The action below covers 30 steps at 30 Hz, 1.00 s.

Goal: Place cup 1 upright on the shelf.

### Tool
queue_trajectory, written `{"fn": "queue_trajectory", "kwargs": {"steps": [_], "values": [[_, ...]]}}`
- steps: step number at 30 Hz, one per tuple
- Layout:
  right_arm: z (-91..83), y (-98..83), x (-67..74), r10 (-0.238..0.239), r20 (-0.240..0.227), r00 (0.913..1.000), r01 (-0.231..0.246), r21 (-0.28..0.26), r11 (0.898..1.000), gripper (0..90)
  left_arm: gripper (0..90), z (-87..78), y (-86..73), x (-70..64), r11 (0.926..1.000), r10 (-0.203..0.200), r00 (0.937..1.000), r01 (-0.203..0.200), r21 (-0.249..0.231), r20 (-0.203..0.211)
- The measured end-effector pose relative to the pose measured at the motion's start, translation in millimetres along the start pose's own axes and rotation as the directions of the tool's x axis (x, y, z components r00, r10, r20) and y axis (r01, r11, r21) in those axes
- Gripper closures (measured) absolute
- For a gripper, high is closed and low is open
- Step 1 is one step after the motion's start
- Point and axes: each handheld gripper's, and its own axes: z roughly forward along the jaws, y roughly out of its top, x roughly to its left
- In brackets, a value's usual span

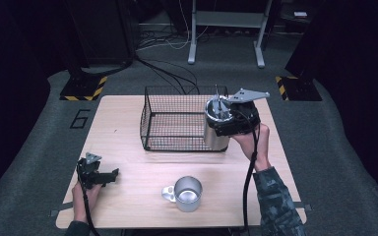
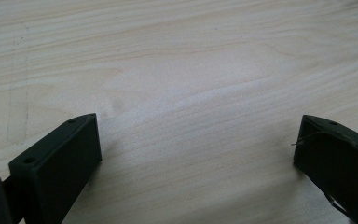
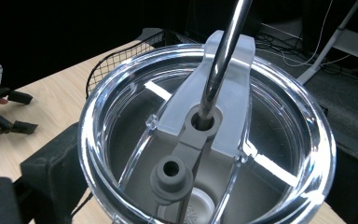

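Two tongs work here: the right tongs (image 1: 225, 124) pinch a steel tumbler with clear lid and metal straw (image 1: 216, 125) at the black wire basket's (image 1: 170, 118) right end, near the bench's (image 1: 128, 196) far right corner. Left tongs (image 1: 109, 175) rest spread near its left edge; a steel mug (image 1: 187, 193) stands near the front edge.

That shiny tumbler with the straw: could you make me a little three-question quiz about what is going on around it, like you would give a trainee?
1. True or false: the right gripper holds the steel tumbler at the wire basket.
2. What sticks up through the tumbler's clear lid?
A. a spoon
B. a metal straw
C. a brush
3. Fill in: the left gripper rests with its jaws ____ on the wooden table, and the steel mug stands apart from it.

Key: 1 true; 2 B; 3 open.
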Motion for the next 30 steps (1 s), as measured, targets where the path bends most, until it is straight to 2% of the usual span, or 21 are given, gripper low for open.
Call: {"fn": "queue_trajectory", "kwargs": {"steps": [14, 30], "values": [[16.1, 25.8, -5.0, -0.024, -0.003, 0.9997, 0.024, -0.010, 1.000, 3.4, 0.6, -0.3, -0.1, -0.1, 1.0000, -0.001, 1.0000, 0.001, 0.002, 0.000], [37.9, 39.6, -20.1, -0.006, 0.028, 0.9996, 0.006, 0.000, 1.000, 3.4, 0.5, -0.4, -0.2, -0.2, 1.0000, -0.002, 1.0000, 0.002, 0.002, 0.000]]}}
